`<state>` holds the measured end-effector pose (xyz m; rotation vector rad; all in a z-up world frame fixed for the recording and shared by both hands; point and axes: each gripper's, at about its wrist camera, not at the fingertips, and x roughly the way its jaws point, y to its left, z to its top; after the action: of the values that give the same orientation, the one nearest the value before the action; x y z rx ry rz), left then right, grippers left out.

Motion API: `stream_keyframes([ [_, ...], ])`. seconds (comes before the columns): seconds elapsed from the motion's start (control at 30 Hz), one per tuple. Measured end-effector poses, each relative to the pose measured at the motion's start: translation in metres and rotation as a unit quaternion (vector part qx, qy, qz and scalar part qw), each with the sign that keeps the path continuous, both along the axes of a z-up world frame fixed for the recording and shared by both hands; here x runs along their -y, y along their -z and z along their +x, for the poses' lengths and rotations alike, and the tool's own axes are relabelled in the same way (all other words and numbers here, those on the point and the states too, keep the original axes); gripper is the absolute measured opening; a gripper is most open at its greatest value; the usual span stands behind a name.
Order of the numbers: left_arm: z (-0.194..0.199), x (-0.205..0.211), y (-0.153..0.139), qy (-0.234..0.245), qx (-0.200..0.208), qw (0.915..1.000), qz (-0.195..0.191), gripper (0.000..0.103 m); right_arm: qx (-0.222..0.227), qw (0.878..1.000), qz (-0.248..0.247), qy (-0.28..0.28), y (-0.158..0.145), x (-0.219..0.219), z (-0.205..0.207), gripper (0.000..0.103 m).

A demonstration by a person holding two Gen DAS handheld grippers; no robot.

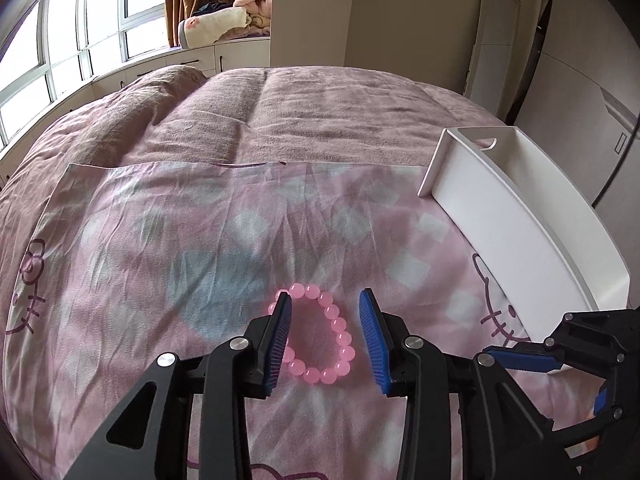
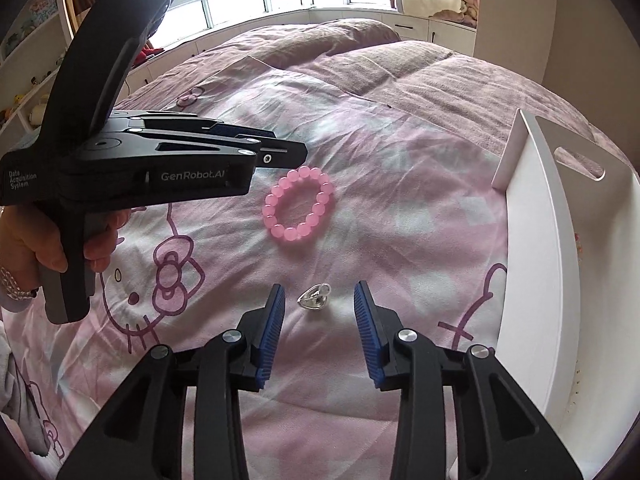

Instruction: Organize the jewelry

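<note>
since both pieces lie loose on the pink cat-print sheet (image 2: pixel 360 216), each gripper is lined up on its own target. left gripper (image 1: pixel 326 300) hangs low over the pink bead bracelet (image 1: pixel 320 334), jaws spread apart w/ nothing held. its left pad overlaps the ring's left beads in the left wrist view, so that pad looks set inside or right at the loop, prob to pinch one side of the strand rather than the whole hoop. can't tell if it's touching.

right gripper (image 2: pixel 320 292) is also spread wide & empty, w/ the small silver ring (image 2: pixel 314 299) on the sheet btwn its blue pads, not touched yet, centred for a straight close.

white tray (image 2: pixel 532 264) sits just right of both, open side up, near enough for a short carry; likely the drop spot. ring is tiny & shiny, could slip on soft fabric.
</note>
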<state>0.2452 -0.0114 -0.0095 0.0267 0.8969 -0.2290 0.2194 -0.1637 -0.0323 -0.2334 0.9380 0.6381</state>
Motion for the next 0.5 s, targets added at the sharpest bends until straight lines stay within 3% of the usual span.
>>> stream_keyframes([
  [0.1,0.003,-0.002,0.014,-0.002,-0.009,1.0000,0.002,0.051,-0.008,1.000,-0.008,-0.002,0.013,-0.006,0.004,0.037],
  [0.37,0.012,-0.012,0.052,-0.004,-0.040,0.9992,0.002,0.051,-0.039,0.999,-0.015,0.000,0.048,-0.016,0.020,0.037],
  [0.5,0.010,-0.015,0.060,0.007,-0.034,0.9994,0.002,0.046,-0.045,0.999,-0.012,-0.002,0.060,-0.020,0.025,0.040],
])
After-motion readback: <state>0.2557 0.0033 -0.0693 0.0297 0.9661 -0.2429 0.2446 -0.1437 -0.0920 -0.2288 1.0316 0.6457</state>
